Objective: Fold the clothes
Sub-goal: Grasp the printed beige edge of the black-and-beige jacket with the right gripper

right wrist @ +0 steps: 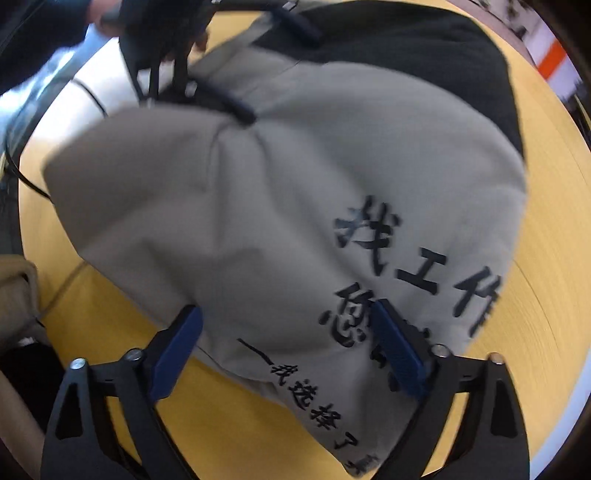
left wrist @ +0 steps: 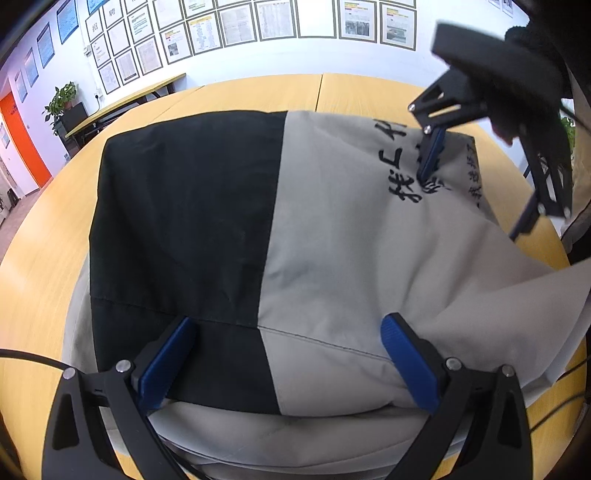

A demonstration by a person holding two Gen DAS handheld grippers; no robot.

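A grey and black garment (left wrist: 314, 236) with black printed characters lies folded on the wooden table (left wrist: 44, 258). My left gripper (left wrist: 288, 354) is open, its blue pads (left wrist: 170, 365) spread over the near edge of the garment. My right gripper (right wrist: 288, 347) is open over the printed grey part (right wrist: 258, 206). In the left wrist view the right gripper (left wrist: 430, 155) stands at the far right, pads down on the printed characters. In the right wrist view the left gripper's fingers (right wrist: 240, 107) rest on the far side of the garment.
Framed papers (left wrist: 236, 26) cover the back wall. A potted plant (left wrist: 61, 99) and another table (left wrist: 125, 103) stand at the far left. Black cables (right wrist: 22, 173) trail off the table edge. The person's body (left wrist: 580, 221) is at the right.
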